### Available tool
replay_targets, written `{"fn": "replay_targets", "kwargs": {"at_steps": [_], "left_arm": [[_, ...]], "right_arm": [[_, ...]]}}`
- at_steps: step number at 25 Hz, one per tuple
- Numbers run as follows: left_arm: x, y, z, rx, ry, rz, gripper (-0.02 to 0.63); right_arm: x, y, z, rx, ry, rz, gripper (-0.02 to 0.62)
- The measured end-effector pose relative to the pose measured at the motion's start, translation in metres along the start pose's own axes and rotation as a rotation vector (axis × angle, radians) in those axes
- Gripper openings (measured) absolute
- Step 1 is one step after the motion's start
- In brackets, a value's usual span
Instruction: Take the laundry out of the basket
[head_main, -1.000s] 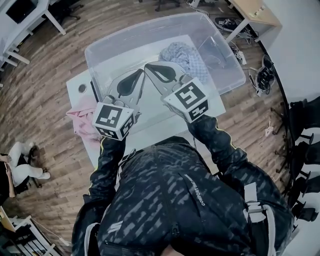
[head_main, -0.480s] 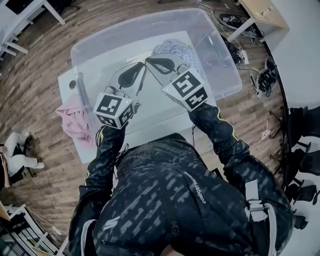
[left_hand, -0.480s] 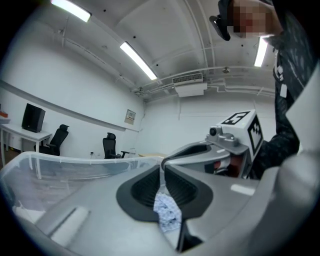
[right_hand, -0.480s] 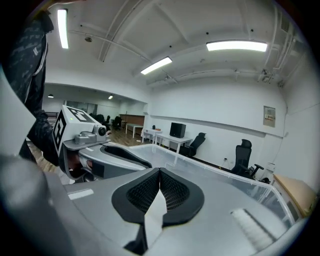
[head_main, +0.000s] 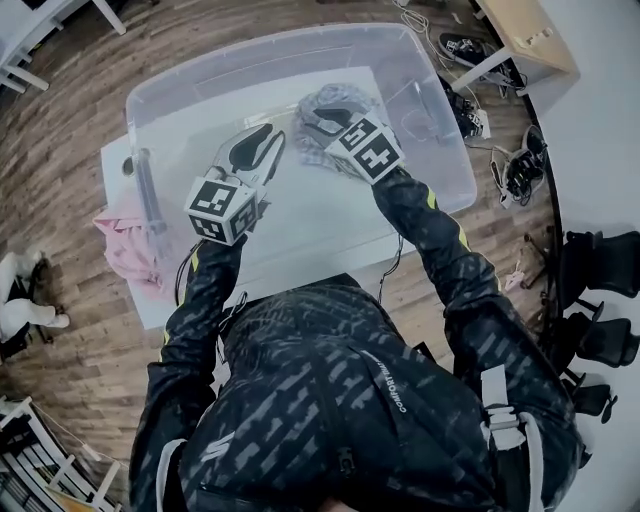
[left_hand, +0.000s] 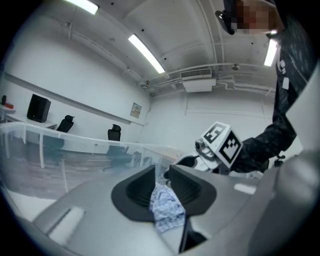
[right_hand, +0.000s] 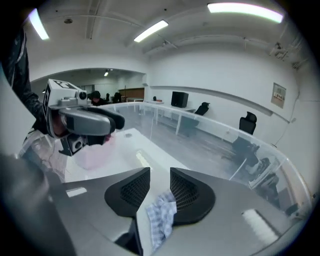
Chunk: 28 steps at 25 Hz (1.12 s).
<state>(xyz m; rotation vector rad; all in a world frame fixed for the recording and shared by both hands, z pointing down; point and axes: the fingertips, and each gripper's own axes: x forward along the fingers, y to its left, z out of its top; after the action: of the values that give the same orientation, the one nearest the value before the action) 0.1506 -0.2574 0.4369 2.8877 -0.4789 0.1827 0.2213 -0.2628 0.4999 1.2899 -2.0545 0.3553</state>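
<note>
Now the table (head_main: 290, 262) carries the clear bin (head_main: 440, 170), which serves as the basket and takes up most of its top. A pink garment (head_main: 125, 235) lies outside the bin, hanging off the table's left edge. One checked cloth (head_main: 318, 100) is left in the bin, bunched on its floor toward the far wall.

A second ago both grippers hung side by side over the bin's near half, short of the cloth. Since then the right gripper (head_main: 318, 120) has gone forward and down onto the cloth, while the left gripper (head_main: 268, 135) has drawn apart from it and now sits over bare bin floor, just beside the cloth's left side. I judge that the right one is making the pick and that the cloth is the last piece to come out.

In the right gripper view the jaws stand a narrow gap apart. A fold of the cloth lies in and under that gap, against the right-hand jaw, but nothing is pinched yet.

In the left gripper view the jaws are also a narrow gap apart and hold nothing. The cloth shows through the gap, lying beyond the tips, with the right gripper over it.
</note>
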Motion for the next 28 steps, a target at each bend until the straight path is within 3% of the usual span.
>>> {"fn": "replay_targets", "kwargs": {"at_steps": [9, 14, 19, 22, 28], "left_arm": [[-0.001, 0.013, -0.002, 0.010, 0.014, 0.023, 0.087], [0.000, 0.017, -0.007, 0.028, 0.028, 0.022, 0.088], [0.000, 0.017, -0.009, 0.038, 0.040, 0.026, 0.087], [0.002, 0.013, -0.012, 0.061, 0.055, 0.006, 0.087], [0.003, 0.012, -0.018, 0.114, 0.090, 0.004, 0.088]], "right_arm": [[0.056, -0.024, -0.072, 0.036, 0.196, 0.045, 0.224], [0.088, -0.044, -0.106, 0.111, 0.263, 0.067, 0.299], [0.111, -0.062, -0.135, 0.104, 0.333, 0.052, 0.389], [0.121, -0.070, -0.154, 0.048, 0.392, 0.037, 0.462], [0.135, -0.071, -0.181, -0.171, 0.471, 0.033, 0.509]]}}
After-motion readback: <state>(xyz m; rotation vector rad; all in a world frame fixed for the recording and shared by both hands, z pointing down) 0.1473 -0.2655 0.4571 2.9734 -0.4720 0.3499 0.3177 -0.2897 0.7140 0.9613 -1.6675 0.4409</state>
